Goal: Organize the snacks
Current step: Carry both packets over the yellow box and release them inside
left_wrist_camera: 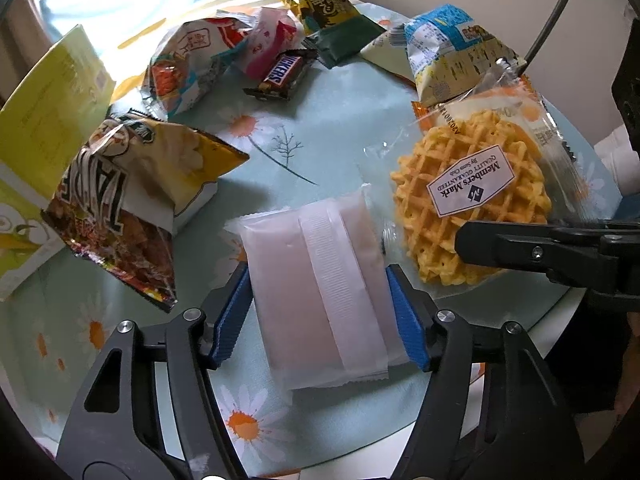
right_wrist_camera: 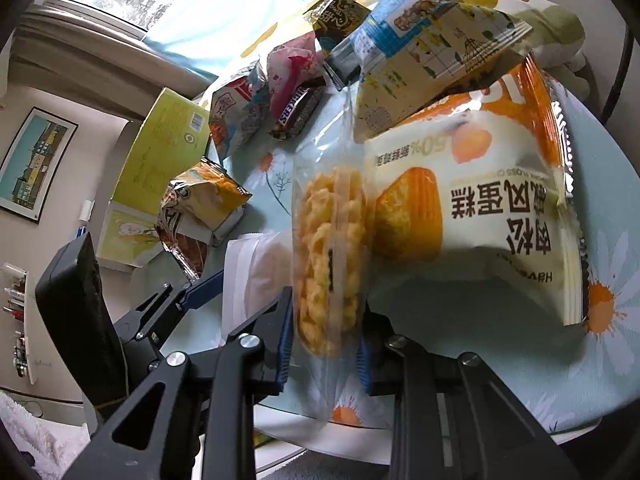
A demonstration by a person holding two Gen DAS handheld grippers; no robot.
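My left gripper point(left_wrist_camera: 318, 312) is shut on a white translucent snack packet point(left_wrist_camera: 316, 292) that lies on the daisy-print tablecloth point(left_wrist_camera: 280, 168); its blue pads point(left_wrist_camera: 230, 320) press both long sides. My right gripper point(right_wrist_camera: 324, 344) is shut on a clear-wrapped waffle snack point(right_wrist_camera: 328, 256), held on edge. The waffle with its Member's Mark label also shows in the left wrist view point(left_wrist_camera: 468, 208), with the right gripper's black finger point(left_wrist_camera: 520, 248) over it. The white packet and left gripper also show in the right wrist view point(right_wrist_camera: 256, 272).
Several snacks lie around: a yellow chip bag point(left_wrist_camera: 132, 200), a Snickers bar point(left_wrist_camera: 284, 74), a red-white bag point(left_wrist_camera: 188, 68), a pink packet point(left_wrist_camera: 268, 40), a green-gold packet point(left_wrist_camera: 332, 16), a blue-yellow bag point(left_wrist_camera: 452, 48), an orange cake bag point(right_wrist_camera: 480, 200). A green-yellow box point(left_wrist_camera: 40, 152) stands left.
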